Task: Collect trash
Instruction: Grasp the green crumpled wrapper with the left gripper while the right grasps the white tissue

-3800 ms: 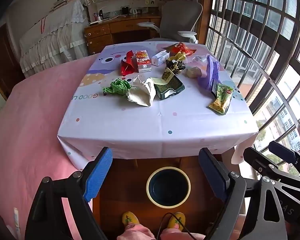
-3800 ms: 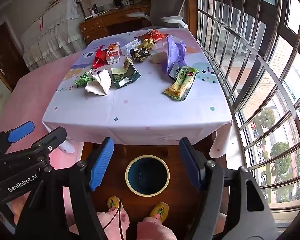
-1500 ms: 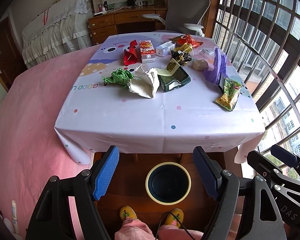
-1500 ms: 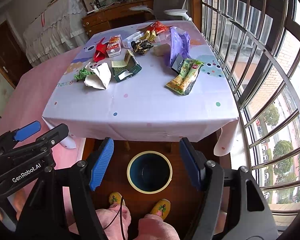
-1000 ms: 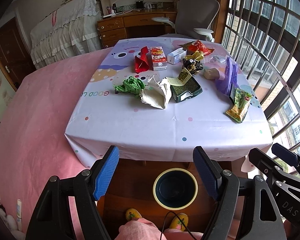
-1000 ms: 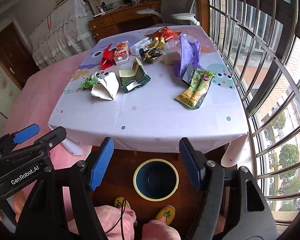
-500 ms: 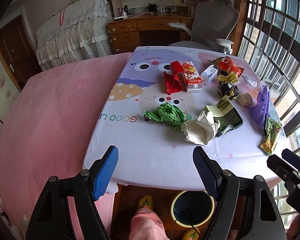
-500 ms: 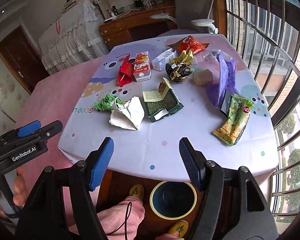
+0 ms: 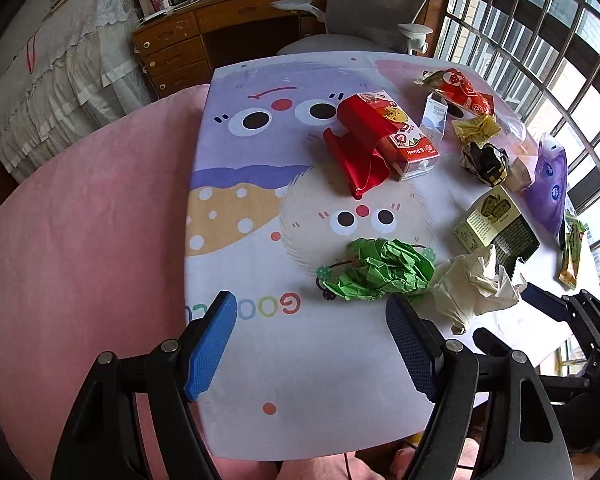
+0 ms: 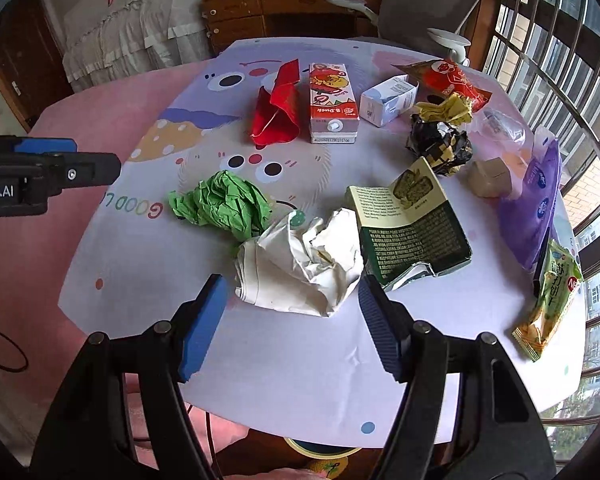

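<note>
Your left hand-held gripper point(image 9: 310, 336) hangs over the near part of the table point(image 9: 300, 392) with its jaws spread wide and nothing between them. Your right hand-held gripper point(image 10: 288, 312) is likewise released, its 2 blue pads flanking the near edge of the crumpled white paper point(image 10: 300, 268) without touching it, as far as the right wrist view shows.

Take that white paper as your landmark. The crumpled green paper point(image 10: 224, 204) lies just beside it on the left and slightly farther from you, touching or nearly touching it. The torn dark green box point(image 10: 412, 232) sits just to its right, flap open. Beyond the white paper, toward the far side of the table, you have the red wrapper point(image 10: 278, 108) and the red juice carton point(image 10: 332, 104) side by side, with the small white carton point(image 10: 388, 100) right of them. The black-and-gold crumpled wrapper point(image 10: 440, 144) and the yellow wrapper point(image 10: 444, 110) lie far right of the white paper, and the red snack bag point(image 10: 444, 78) is beyond those. The purple bag point(image 10: 536, 208) and the green snack packet point(image 10: 552, 300) lie well to its right, near the table edge by the window bars point(image 10: 560, 60).
</note>
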The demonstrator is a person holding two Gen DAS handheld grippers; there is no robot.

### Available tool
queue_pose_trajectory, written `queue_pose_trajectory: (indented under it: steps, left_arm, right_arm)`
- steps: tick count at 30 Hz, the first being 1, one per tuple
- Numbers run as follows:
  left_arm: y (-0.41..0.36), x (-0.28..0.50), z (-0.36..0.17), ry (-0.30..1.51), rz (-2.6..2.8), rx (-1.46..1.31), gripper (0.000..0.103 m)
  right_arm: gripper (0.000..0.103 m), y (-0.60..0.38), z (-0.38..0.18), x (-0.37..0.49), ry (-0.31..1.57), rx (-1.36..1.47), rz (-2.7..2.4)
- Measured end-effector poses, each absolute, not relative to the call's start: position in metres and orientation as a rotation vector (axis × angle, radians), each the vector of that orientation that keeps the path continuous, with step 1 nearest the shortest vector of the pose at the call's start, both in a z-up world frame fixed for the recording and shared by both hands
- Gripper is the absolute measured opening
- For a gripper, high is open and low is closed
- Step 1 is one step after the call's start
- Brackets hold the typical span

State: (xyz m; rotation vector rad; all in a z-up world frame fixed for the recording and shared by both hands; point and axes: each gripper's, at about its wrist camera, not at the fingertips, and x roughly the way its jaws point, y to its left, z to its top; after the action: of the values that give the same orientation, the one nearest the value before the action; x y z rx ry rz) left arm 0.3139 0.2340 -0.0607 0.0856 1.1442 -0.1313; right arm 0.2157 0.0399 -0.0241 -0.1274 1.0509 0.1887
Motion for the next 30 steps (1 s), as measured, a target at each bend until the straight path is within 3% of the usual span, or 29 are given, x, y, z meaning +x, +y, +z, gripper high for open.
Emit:
queue_pose_trajectory:
  steps: [3,15,21,27,30]
  left_arm:
    - [0.240,0.332,-0.070,1.154,-0.168,0.102,0.078]
    - [0.218,0.360,-0.111,1.217,-0.418,0.276,0.079]
    - [0.202,0.367,-0.119,1.209,-0.537,0.379,0.078]
    - [0.182,0.378,-0.132,1.217,-0.630,0.488,0.078]
    - [0.169,0.382,-0.141,1.212,-0.665,0.560,0.078]
  right_arm:
    - [0.071,0.057,-0.039,0.221,1.058,-0.189,0.157]
    - [0.072,0.065,-0.069,0.248,1.110,-0.195,0.011]
    - [0.057,0.050,-0.064,0.257,1.109,-0.062,-0.007]
    - [0.035,0.040,-0.054,0.263,1.107,0.027,0.019]
    - [0.033,0.034,-0.051,0.263,1.111,0.085,0.030]
